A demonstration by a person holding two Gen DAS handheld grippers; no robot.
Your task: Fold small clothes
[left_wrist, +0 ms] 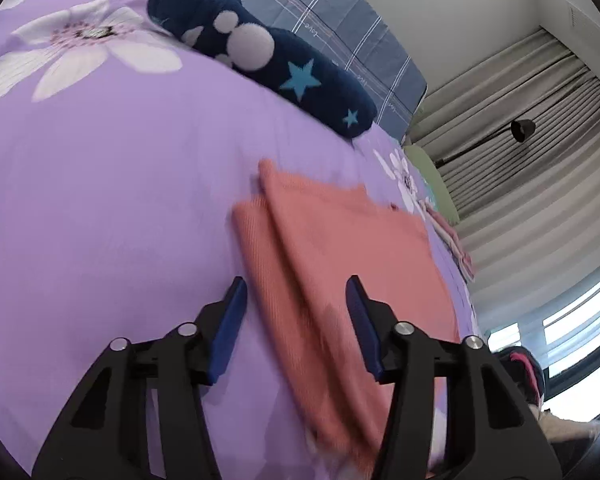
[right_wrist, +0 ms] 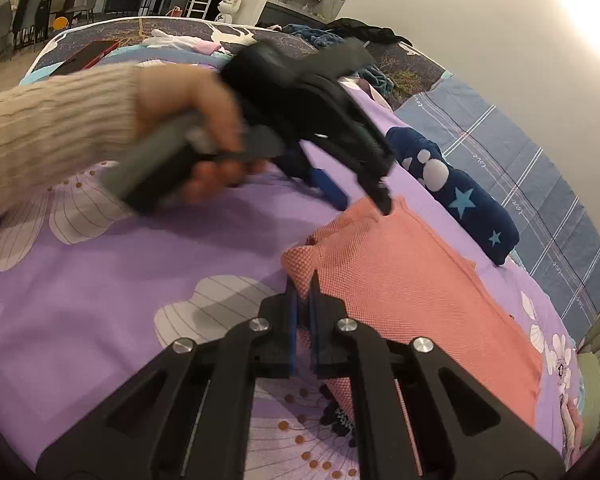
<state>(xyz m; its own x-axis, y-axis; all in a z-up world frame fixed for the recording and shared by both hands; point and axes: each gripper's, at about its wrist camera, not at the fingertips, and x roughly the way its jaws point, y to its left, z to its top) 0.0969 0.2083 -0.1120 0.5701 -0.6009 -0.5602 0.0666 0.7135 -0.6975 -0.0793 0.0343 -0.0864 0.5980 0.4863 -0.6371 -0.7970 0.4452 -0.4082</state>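
We see the folded salmon-pink knit garment lying on the purple floral bedsheet. Our right hand-held gripper pinches its near corner – jaws nearly closed on the cloth; our left hand-held gripper hovers over it, jaws wide apart, empty – near a navy star-patterned cloth.

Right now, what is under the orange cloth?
The orange cloth lies on the purple flowered bedsheet, which shows all around it. The right gripper pinches its corner. Anything directly beneath the cloth is covered.
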